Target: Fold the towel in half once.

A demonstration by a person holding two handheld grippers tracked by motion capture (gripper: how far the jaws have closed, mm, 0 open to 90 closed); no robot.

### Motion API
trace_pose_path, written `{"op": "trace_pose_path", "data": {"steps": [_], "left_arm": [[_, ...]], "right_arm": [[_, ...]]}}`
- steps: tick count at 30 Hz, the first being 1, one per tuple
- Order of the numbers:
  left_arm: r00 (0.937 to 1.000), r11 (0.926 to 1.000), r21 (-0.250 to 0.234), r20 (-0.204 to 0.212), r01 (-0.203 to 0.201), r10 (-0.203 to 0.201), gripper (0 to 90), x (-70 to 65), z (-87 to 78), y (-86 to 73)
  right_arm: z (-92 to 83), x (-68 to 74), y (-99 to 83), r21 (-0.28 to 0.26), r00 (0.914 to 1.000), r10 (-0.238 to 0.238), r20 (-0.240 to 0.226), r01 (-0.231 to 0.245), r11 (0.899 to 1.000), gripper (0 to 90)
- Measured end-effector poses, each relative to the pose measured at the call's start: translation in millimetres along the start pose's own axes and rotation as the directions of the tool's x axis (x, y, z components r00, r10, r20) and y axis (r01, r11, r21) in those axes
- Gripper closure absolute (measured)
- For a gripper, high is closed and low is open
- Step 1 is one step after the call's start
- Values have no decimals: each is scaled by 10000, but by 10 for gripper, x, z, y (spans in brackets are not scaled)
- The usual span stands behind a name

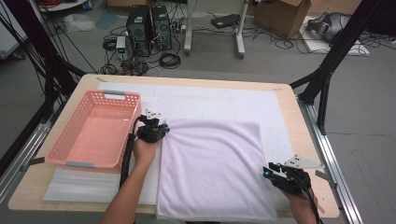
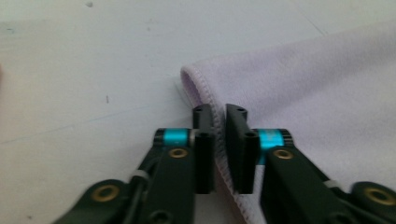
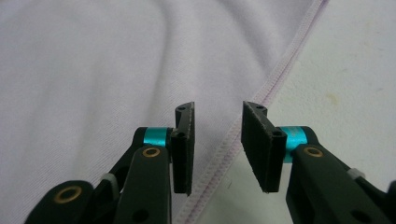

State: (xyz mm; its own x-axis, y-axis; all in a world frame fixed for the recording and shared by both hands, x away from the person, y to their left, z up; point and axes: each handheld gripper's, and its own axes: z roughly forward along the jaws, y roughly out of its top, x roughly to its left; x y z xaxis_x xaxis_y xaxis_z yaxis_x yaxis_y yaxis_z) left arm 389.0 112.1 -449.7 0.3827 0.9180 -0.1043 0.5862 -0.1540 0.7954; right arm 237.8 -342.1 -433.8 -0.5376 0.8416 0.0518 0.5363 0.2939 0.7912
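Note:
A pale lilac towel [image 1: 215,168] lies spread flat on a white mat [image 1: 210,100]. My left gripper [image 1: 163,127] sits at the towel's far left corner. In the left gripper view its jaws [image 2: 220,114] stand close together, with the stitched hem of the towel [image 2: 317,84] running through the narrow gap; the hem still lies flat. My right gripper [image 1: 267,170] is at the towel's right edge, near the front. In the right gripper view it [image 3: 217,112] is open, straddling the hem of the towel [image 3: 93,70], with bare mat on one side.
A pink plastic basket [image 1: 133,100] stands on the table's left part, just beside my left hand. The wooden table [image 1: 299,123] ends close to my right gripper. Computers, cables and boxes lie on the floor beyond.

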Motion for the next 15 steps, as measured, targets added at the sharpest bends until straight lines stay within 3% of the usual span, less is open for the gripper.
{"op": "trace_pose_path", "data": {"steps": [2, 5, 6, 8, 10, 15], "left_arm": [[9982, 9985, -191, 326, 503, -497, 565, 40, -1, 8], [9971, 9965, -580, 516, 598, -568, 490, 92, 13, 24], [9957, 9962, -561, 684, 662, -623, 481, 107, 28, 21], [9915, 9964, -67, 1000, 844, -833, 469, 140, 73, 37], [9909, 9978, -26, 1180, 657, -649, 434, 139, 99, 67], [9938, 9994, 90, 1063, 323, -331, 463, 106, 142, 99]], "right_arm": [[13, -20, 15, -10, 10000, 45, 51, -45, 10000, 616], [47, -113, 85, -261, 9992, 356, 188, -351, 9990, 572], [71, -158, 123, -374, 9988, 457, 188, -450, 9983, 548], [149, -241, 210, -437, 9974, 616, 372, -599, 9972, 493], [270, -338, 296, -380, 9953, 815, 520, -795, 9961, 465], [640, -581, 494, 104, 9871, 1232, 1019, -1249, 9921, 461]]}}
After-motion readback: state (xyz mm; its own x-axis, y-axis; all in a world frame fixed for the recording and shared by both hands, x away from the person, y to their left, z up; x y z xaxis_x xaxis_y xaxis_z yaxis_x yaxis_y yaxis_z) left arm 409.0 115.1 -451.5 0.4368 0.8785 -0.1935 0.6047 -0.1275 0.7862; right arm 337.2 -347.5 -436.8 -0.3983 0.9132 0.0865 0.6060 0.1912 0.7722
